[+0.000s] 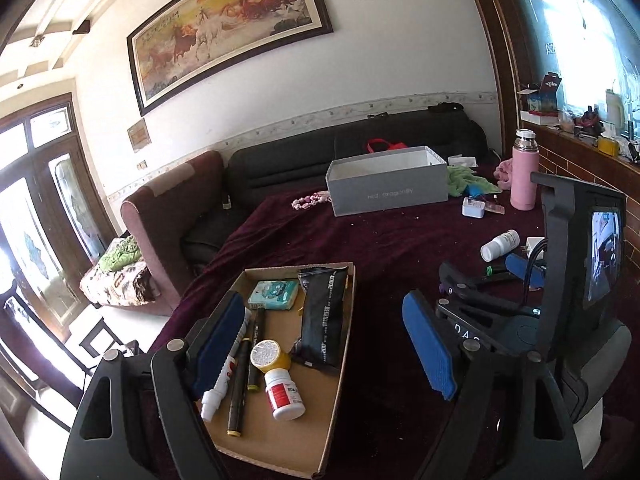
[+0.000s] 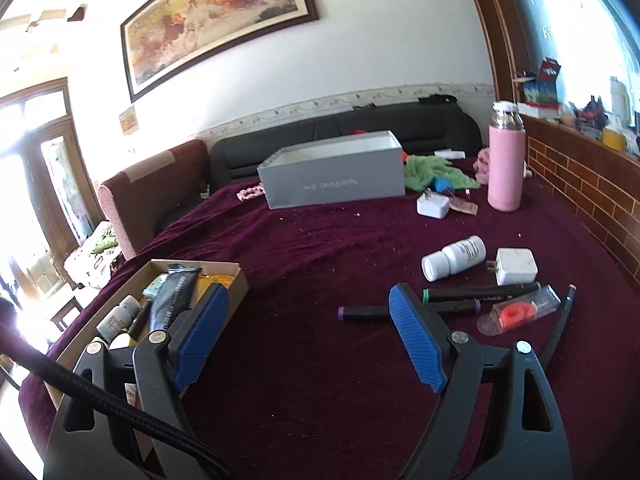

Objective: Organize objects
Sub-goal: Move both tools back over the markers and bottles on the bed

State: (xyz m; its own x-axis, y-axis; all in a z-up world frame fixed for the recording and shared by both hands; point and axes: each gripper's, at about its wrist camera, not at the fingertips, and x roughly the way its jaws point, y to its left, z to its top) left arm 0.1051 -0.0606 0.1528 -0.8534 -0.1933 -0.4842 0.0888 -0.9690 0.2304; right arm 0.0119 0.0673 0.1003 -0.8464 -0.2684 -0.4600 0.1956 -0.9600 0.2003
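A shallow cardboard tray (image 1: 334, 392) on the maroon cloth holds a red-labelled pill bottle (image 1: 285, 394), a yellow-lidded jar (image 1: 269, 356), dark markers (image 1: 239, 388), a black pouch (image 1: 322, 316) and a tissue pack (image 1: 273, 295). My left gripper (image 1: 324, 346) is open and empty above the tray's right side. My right gripper (image 2: 306, 338) is open and empty above bare cloth, with the tray (image 2: 236, 276) to its left. Loose to its right lie a white pill bottle (image 2: 454, 258), a white charger (image 2: 516, 266), two markers (image 2: 480, 293) and a clear packet with an orange ring (image 2: 520, 312).
A grey shoebox (image 2: 336, 184) stands open at the back, with a second charger (image 2: 433, 205), green cloth (image 2: 430, 172) and a pink flask (image 2: 505, 160) near it. A brick ledge (image 2: 580, 184) borders the right side. Sofas stand behind and to the left.
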